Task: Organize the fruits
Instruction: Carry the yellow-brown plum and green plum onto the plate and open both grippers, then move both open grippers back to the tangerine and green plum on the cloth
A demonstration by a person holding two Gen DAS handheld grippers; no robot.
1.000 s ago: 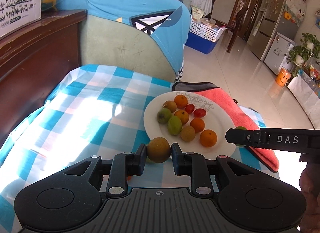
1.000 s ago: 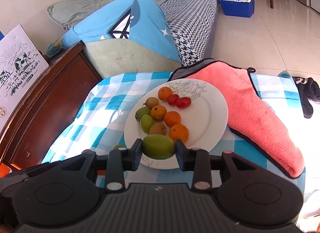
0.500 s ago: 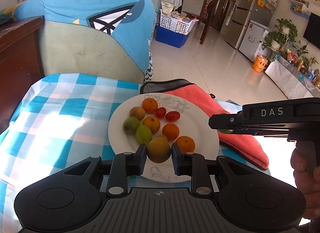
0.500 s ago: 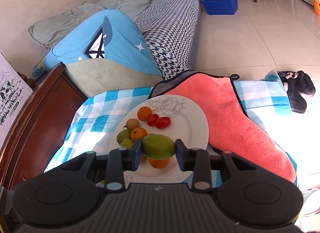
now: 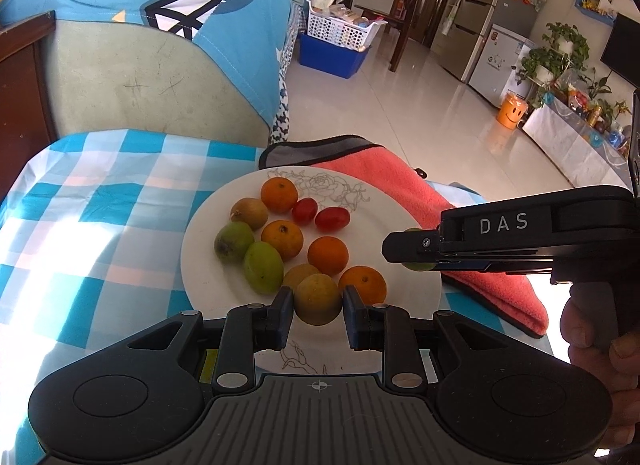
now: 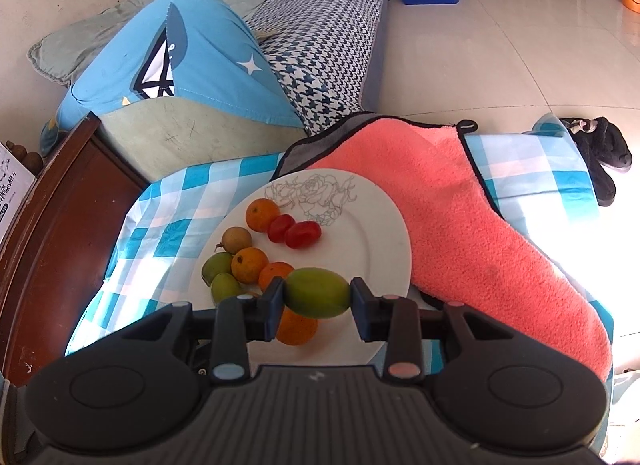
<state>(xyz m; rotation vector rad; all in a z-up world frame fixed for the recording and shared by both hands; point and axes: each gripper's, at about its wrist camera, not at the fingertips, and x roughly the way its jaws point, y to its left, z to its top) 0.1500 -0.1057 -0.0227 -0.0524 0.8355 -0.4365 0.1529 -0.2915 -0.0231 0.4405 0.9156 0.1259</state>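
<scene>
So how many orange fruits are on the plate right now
4 on the plate: one at the back beside the tomatoes, one mid-left, one in the centre, one nearest. Others could hide behind the left gripper.

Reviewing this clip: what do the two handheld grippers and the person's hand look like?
Both grippers are matte black plastic with ribbed grey bodies, round side caps and silver pivot screws. The right gripper carries white "DAS" lettering on its side; its pivots are pale blue and pink in its own view. The right hand is bare, no sleeve visible. No cables show.
</scene>
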